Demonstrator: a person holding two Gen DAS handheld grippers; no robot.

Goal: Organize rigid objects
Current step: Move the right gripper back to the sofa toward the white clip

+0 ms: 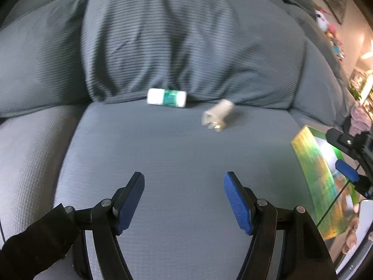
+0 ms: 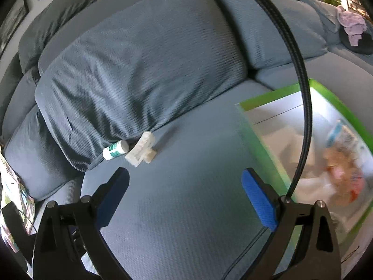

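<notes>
Both tools are gaping, gripping nothing — the left gripper (image 1: pixel 184 200) and right gripper (image 2: pixel 185 197) are hovering low in frame, while the white-and-green plastic bottle (image 1: pixel 166 97) and pale plastic clip (image 1: pixel 218 114) are lying well beyond, mid-frame, against the grey ribbed cushion (image 1: pixel 186 46).

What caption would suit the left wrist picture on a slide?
Open left gripper over a grey sofa seat, facing a white-and-green bottle and a beige plastic part, green box alongside.

Ribbed matt cloth cushion (image 1: pixel 186 163), glossy box (image 2: pixel 261 126)
</notes>
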